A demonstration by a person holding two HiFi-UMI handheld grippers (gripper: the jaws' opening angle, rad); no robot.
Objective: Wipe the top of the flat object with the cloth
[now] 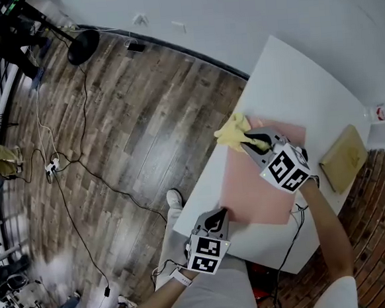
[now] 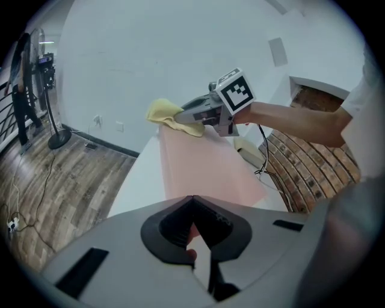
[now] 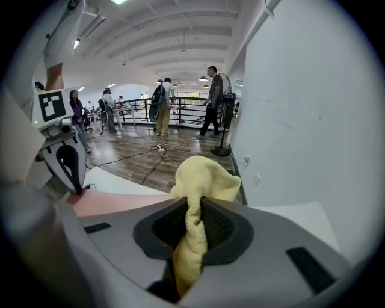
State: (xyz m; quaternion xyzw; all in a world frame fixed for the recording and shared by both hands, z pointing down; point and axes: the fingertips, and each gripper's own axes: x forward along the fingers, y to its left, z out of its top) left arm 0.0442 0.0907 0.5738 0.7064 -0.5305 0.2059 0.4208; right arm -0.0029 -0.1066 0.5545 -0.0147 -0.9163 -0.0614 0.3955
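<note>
Cloth, one yellow piece, sits bunched at the far corner of the single pink sheet, which lies flat along the near side of the one white table. The right gripper has its jaws closed on this cloth; in the right gripper view a twisted strip of it runs down between them while the rest billows out past the tips. The left gripper is at the sheet's opposite, near corner, jaws pinched together on the pink edge, which shows between them in the left gripper view. The two grippers are well apart, one at each end of the sheet. One tan flat box lies on the table beside the sheet's right side, not touching it. One standing fan is on the wooden floor by the wall, with cables trailing across the boards.
</note>
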